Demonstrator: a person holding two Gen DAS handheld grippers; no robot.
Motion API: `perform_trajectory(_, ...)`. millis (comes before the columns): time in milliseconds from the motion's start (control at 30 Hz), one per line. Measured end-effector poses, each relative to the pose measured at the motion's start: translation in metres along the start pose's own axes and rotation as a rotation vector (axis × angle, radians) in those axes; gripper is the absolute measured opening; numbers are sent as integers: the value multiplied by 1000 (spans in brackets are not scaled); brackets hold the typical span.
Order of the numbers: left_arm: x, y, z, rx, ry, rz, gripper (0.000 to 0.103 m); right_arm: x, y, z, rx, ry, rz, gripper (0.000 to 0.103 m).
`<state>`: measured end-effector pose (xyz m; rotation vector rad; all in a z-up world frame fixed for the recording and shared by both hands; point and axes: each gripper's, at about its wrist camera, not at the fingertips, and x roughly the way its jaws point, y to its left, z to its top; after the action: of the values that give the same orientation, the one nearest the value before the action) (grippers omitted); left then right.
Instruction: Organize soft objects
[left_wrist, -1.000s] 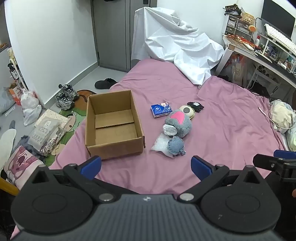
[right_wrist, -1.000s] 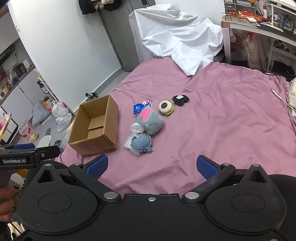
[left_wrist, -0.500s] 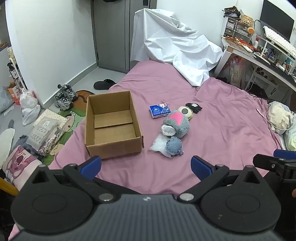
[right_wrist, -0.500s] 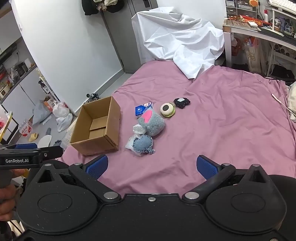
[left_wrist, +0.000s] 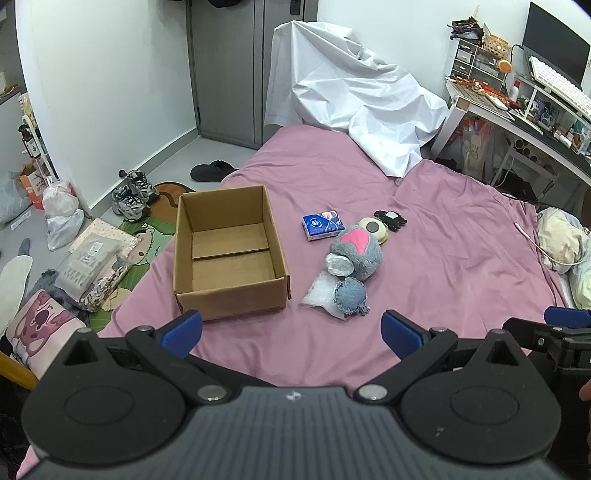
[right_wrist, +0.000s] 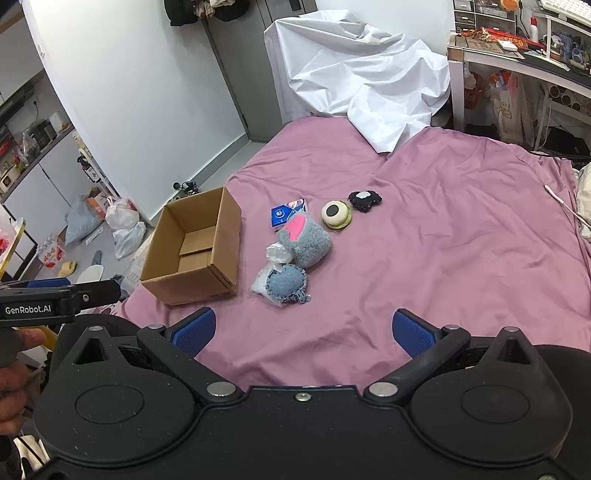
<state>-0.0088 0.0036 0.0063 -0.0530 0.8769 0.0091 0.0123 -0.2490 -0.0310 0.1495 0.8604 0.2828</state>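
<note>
Standing wide apart, the jaws of the left gripper (left_wrist: 291, 332) and right gripper (right_wrist: 303, 330) are noted empty above the bed (right_wrist: 461, 229). Beside the cardboard box (left_wrist: 229, 258), the grey plush (left_wrist: 356, 253) is judged light, compressible, best pinched mid-body. Its underside is hidden.

Ahead of the left gripper's fingers (left_wrist: 181, 328), a cardboard box (left_wrist: 229, 258) sits on the bed (left_wrist: 461, 258); plush toys (left_wrist: 354, 254) cluster right of it, a tissue pack (left_wrist: 322, 224) behind them.
</note>
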Motion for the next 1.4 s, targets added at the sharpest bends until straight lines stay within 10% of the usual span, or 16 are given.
perform_trajectory(1400, 11, -17, -1, 20, -13, -36, 102, 5, -8, 1, 28, -7, 4, 103)
